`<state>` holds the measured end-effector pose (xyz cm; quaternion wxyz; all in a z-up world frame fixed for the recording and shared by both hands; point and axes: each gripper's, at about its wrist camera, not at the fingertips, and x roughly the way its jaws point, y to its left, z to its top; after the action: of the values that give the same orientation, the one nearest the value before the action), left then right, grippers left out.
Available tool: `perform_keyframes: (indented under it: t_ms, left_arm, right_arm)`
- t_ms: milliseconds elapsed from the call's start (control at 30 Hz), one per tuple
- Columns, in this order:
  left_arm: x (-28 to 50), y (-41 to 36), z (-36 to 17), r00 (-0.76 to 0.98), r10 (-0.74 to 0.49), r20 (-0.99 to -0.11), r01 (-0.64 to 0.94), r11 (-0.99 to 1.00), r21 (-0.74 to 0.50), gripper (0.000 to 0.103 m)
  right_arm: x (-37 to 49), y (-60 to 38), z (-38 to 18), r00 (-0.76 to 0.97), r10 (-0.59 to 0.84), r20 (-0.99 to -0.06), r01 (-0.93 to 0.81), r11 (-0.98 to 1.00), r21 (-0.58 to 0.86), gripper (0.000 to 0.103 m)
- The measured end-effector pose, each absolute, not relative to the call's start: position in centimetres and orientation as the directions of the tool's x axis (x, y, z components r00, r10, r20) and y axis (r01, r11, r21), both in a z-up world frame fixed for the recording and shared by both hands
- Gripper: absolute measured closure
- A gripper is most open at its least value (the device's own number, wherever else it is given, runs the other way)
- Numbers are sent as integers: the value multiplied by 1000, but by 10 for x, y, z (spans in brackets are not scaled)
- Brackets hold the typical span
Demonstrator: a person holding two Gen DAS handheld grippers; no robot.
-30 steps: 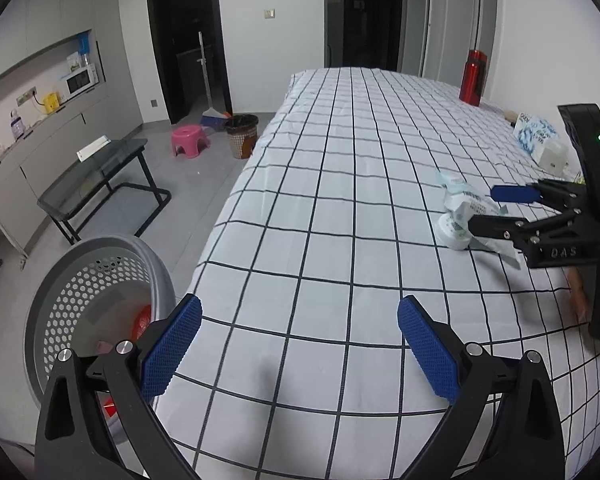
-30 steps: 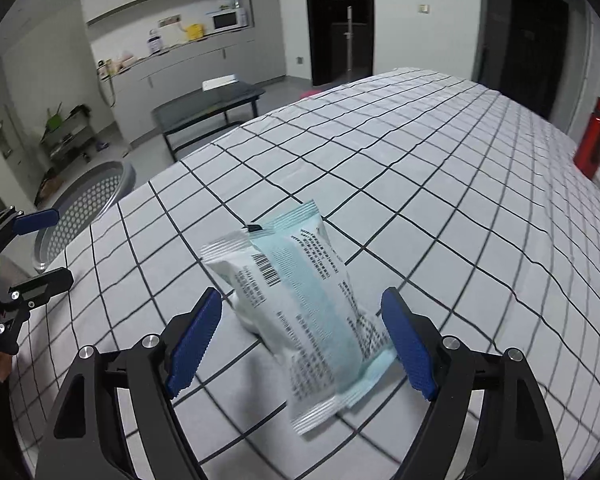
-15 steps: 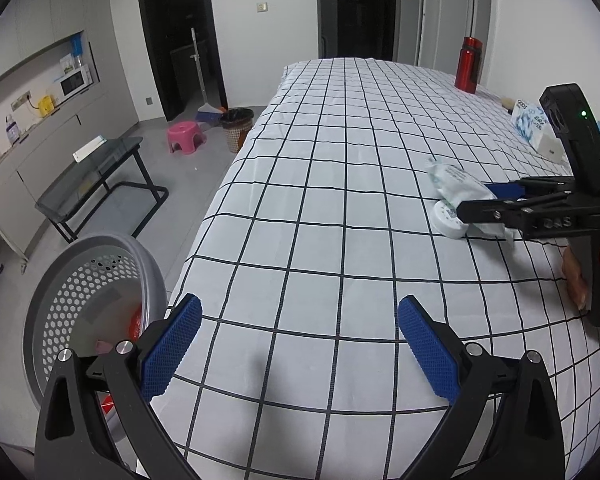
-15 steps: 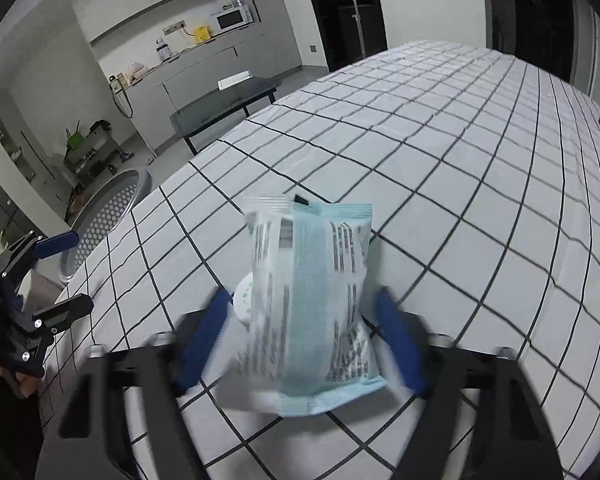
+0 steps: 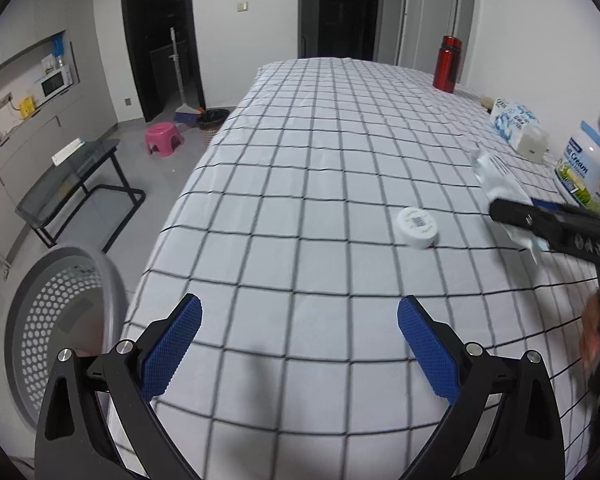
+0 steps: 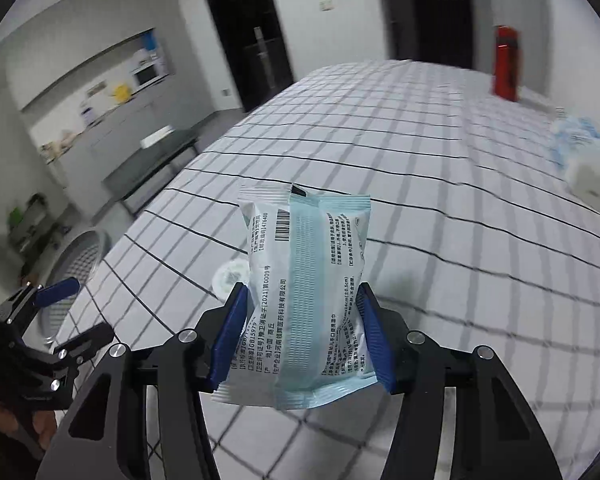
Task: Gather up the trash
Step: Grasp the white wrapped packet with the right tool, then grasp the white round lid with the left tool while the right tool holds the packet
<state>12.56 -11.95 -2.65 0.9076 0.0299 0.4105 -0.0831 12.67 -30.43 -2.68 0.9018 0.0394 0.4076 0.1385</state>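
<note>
My right gripper (image 6: 300, 344) is shut on a pale blue and white packet (image 6: 304, 280) and holds it upright above the checked tablecloth (image 6: 440, 240). The packet (image 5: 496, 178) and right gripper (image 5: 540, 216) also show at the right of the left wrist view. A white round lid (image 5: 417, 227) lies on the cloth (image 5: 300, 160); it shows behind the packet in the right wrist view (image 6: 230, 278). My left gripper (image 5: 298, 354) is open and empty over the near table edge. A grey perforated bin (image 5: 56, 320) stands on the floor, left of the table.
A red bottle (image 5: 447, 63), a tissue pack (image 5: 514, 122) and a milk powder jar (image 5: 584, 168) stand along the table's right side. A pink stool (image 5: 163, 139), a small dark bin (image 5: 212, 120) and a black bench (image 5: 72, 184) stand on the floor at left.
My right gripper has shut on the packet and lifted it off the cloth, which uncovered the white lid. The left gripper stays open and has shifted slightly.
</note>
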Motion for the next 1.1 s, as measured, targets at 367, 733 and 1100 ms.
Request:
perform_keyframes:
  t_ms: [367,733,1100]
  left_arm:
    - [153,-168,-30,638,-163,-753,244,970,-2,7]
    - [185,-208,-47,596,-150,-789,260,966,13,7]
    - [201,-225,-60,583,-105,-806,256,965,60,7]
  right_arm:
    - [76,-339,-37,699,108,-707,50,979,199,49]
    - [59,-388,-44,716,111,-689,162,934,318,49]
    - [54,-391,-38,730,163,-664,130,920,369,49]
